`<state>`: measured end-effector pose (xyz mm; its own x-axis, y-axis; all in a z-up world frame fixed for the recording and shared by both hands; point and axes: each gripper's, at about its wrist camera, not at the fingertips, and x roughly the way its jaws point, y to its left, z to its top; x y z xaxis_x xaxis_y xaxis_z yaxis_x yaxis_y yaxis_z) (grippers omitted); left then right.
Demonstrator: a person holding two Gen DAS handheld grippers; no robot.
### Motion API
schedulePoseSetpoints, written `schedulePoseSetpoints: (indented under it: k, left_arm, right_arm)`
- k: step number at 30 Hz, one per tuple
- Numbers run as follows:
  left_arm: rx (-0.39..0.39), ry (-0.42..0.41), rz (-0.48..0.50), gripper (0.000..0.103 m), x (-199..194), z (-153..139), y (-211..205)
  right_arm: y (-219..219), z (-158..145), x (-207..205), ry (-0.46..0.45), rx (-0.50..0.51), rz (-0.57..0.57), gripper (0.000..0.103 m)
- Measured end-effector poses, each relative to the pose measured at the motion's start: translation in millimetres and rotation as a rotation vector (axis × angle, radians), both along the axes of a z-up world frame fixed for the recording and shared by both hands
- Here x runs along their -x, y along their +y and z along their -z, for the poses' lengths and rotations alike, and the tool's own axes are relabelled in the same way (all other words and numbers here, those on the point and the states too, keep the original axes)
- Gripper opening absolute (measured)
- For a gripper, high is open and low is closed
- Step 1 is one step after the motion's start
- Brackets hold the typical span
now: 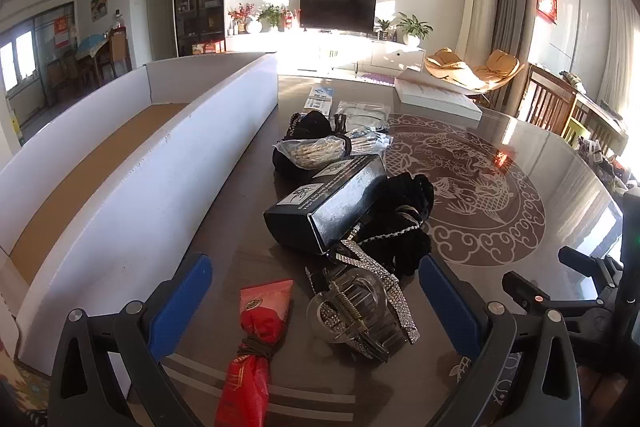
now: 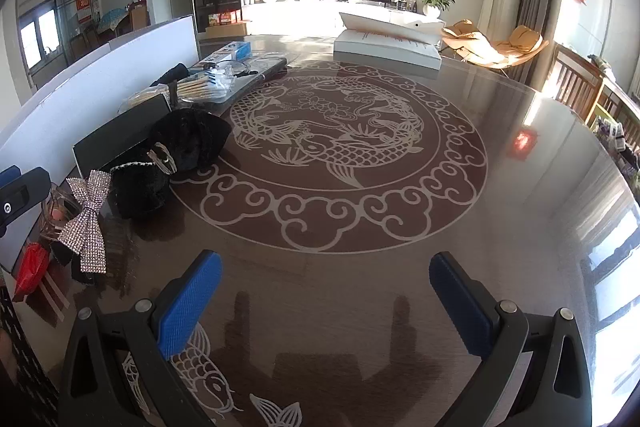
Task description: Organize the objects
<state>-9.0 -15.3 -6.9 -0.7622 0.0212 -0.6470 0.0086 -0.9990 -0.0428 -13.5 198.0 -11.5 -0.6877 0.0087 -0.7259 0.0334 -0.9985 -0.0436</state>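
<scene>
A pile of small items lies on the dark round table. A red packet tied with brown cord and a clear hair claw with a rhinestone bow lie between the blue pads of my left gripper, which stands open just above them. Behind them lie a black box, black velvet scrunchies and bagged sticks. A long white box with a cardboard floor lies at the left. My right gripper is open over the bare table; the rhinestone bow lies to its left.
A flat white box lies at the far side of the table, also in the right wrist view as the white box. Wooden chairs stand at the right. The right gripper's body shows at the right edge of the left wrist view.
</scene>
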Motion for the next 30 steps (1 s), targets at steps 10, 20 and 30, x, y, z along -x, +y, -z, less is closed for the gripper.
schedulePoseSetpoints:
  k: [10, 20, 30]
  left_arm:
    - [-0.025, -0.035, -0.010, 0.103, 5, 5, -5]
    - [-0.065, -0.052, -0.023, 0.103, 7, 8, -11]
    - [-0.077, -0.069, -0.025, 0.103, 10, 12, -11]
  right_arm:
    - [-7, 5, 0, -0.009, -0.007, -0.017, 0.103]
    - [-3, 9, 4, -0.031, 0.030, -0.009, 0.103]
    - [-3, 10, 5, -0.032, 0.033, -0.009, 0.103]
